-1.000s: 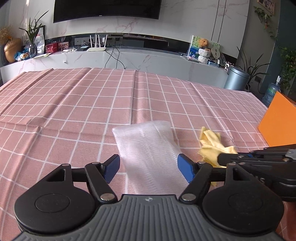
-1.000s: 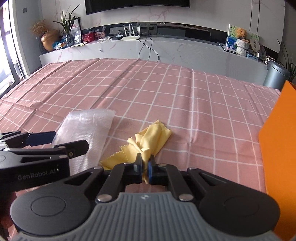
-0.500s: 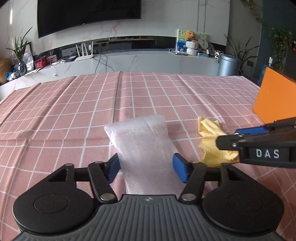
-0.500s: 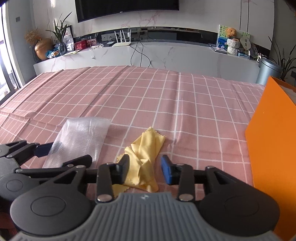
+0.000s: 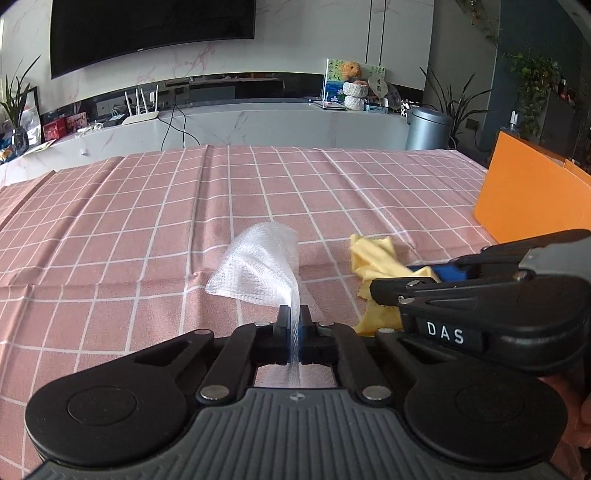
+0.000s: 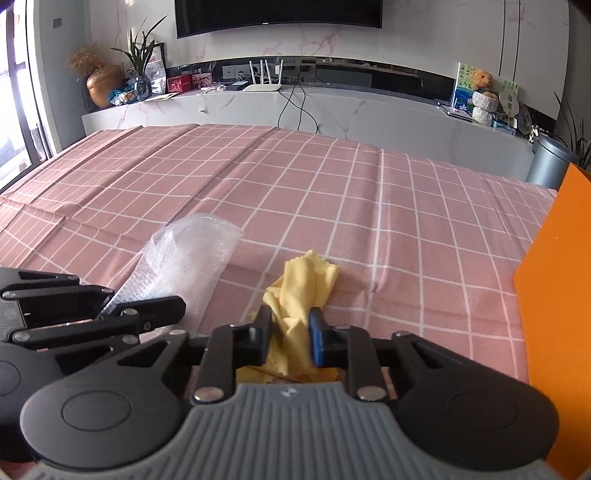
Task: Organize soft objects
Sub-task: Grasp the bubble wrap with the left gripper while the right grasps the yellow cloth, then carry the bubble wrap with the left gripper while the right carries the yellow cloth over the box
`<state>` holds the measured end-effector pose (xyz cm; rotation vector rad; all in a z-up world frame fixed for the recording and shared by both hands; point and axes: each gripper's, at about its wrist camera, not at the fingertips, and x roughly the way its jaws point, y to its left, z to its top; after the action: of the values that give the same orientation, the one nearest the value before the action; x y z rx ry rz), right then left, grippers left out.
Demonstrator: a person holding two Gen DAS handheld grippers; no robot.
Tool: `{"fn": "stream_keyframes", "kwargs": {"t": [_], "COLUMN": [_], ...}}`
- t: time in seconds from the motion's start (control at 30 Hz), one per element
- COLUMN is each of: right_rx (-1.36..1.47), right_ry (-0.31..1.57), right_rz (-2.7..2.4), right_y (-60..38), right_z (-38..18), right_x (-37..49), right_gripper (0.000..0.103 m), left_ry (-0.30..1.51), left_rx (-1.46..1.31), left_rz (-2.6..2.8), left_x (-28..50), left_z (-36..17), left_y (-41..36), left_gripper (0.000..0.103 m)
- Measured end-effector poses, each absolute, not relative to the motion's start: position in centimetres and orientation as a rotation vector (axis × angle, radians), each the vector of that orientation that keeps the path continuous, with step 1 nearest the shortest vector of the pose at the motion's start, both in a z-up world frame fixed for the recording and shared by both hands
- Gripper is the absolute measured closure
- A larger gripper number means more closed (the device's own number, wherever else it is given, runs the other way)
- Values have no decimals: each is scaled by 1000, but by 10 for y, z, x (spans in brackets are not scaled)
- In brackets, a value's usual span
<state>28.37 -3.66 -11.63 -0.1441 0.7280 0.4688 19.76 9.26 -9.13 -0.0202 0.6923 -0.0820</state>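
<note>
Bubble-wrap sheet [image 5: 260,267] lies mid-desk, near end pinched in my left gripper [image 5: 294,317]. Yellow cloth [image 6: 303,291], just beside it, sits between the right gripper's [image 6: 290,330] narrowed fingers; full clamp unconfirmed. Orange box [image 5: 532,195] stands at right edge. Neither item stowed yet.

This is a living room in a home. A big dark TV [image 6: 279,16] hangs on the white marble wall at 12 o'clock. Under it runs a long shelf [image 6: 295,107] with a white router [image 6: 262,86], a teddy bear [image 6: 482,79] at 2 o'clock, and a gold vase [image 6: 103,83] with a green plant [image 6: 142,55] at 10 o'clock. A table with a pink checked cloth [image 6: 295,177] fills the front. A grey bin [image 5: 428,127] stands at 1 o'clock.
</note>
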Motion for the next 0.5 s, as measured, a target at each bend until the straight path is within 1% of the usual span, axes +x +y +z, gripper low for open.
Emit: {"fn": "stream_keyframes", "kwargs": {"t": [0.03,0.1,0.27,0.5], "right_rx": [-148,-167,-133,-129], "right_ry": [728,724,725,674], "right_rz": [476,478,466,456], "right_y": [-36,-34,-39,-50], "right_z": [-116,-116,-108,-75], "right_x": [283,282,278,259], "right_gripper": [96,99,100,100], "left_ry": [692,689,673,643], "left_rx": [-24,-24,-35,-79], "left_rz": [-82,-81,-89,-121], "left_x": [197,196,192,182], "left_z": [-91,-90,-83,-67], "left_y": [93,92,94,91], "left_gripper": [101,101,101,101]}}
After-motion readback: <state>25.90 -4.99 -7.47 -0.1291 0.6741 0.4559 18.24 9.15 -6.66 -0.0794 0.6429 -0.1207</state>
